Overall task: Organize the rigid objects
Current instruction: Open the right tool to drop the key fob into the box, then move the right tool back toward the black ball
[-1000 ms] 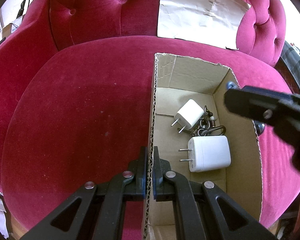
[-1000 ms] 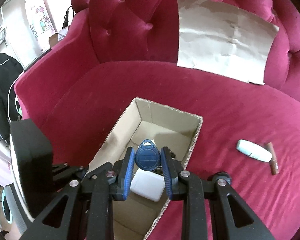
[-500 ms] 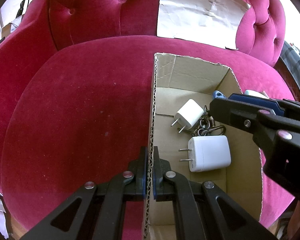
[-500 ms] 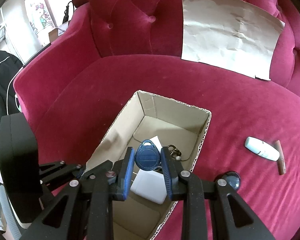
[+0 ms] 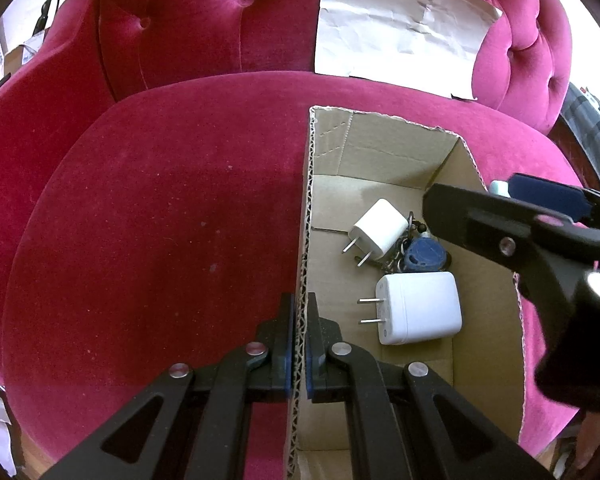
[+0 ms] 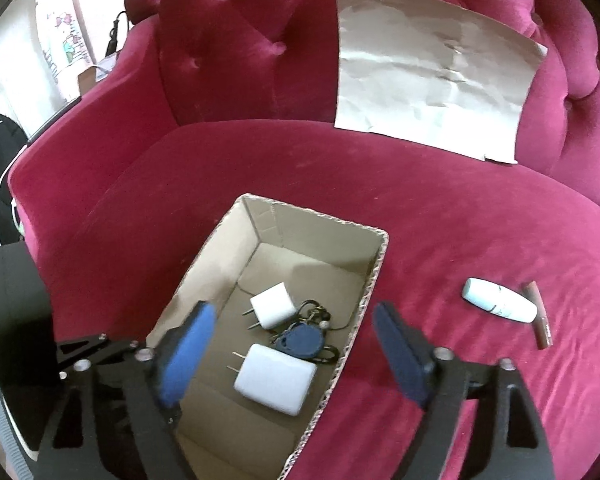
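Observation:
An open cardboard box sits on a red velvet sofa seat. My left gripper is shut on the box's left wall. Inside the box lie a small white charger, a large white charger, a bunch of keys and a blue key fob. The fob rests on the keys, between the two chargers. My right gripper hangs above the box, its jaws opening wide, with nothing held between the blue pads.
On the seat to the right of the box lie a white capsule-shaped object and a brown stick. A crumpled sheet of paper leans on the tufted backrest. The left armrest rises beside the box.
My right gripper has opened and let go of the blue key fob, which now lies in the box on the keys. The left gripper has kept its hold on the box wall.

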Available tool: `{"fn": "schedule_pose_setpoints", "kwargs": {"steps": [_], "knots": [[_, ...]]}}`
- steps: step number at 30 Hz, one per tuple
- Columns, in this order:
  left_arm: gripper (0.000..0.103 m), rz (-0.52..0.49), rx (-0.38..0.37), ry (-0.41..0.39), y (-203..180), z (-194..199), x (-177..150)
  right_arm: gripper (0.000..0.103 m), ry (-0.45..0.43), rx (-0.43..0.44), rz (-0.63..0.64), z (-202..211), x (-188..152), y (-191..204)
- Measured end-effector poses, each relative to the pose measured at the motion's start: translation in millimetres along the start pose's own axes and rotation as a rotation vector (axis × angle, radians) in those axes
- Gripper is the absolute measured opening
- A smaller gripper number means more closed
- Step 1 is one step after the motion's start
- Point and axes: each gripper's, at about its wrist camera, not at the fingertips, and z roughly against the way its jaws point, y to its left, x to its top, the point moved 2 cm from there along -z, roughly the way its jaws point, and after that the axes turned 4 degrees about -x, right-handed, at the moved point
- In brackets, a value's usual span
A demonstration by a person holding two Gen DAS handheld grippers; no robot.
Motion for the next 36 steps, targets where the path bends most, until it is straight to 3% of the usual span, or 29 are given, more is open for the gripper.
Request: {"fn": "schedule_pose_setpoints", "kwargs": {"steps": [4,16,25,36], "knots": [[0.004,-0.002,0.002,0.000,-0.3,-0.3,-0.3,0.100,0.010,-0.013,-0.011,-2.6,0.0,-6.1],[0.003,-0.005,0.008,0.000,-3.8,-0.6,-0.1,0.102,-0.021,-0.070,-0.028,7.4,3.5,-30.0],[0.003,-0.007,0.009,0.000,-3.8,-0.7,0.1,0.102,-0.054,-0.144,-0.115,17.8,8.8,-76.4],[0.003,-0.006,0.007,0.002,-4.0,-1.3,-0.3,0.102,-0.027,-0.216,-0.155,9.3,-2.5,-115.8]]}}
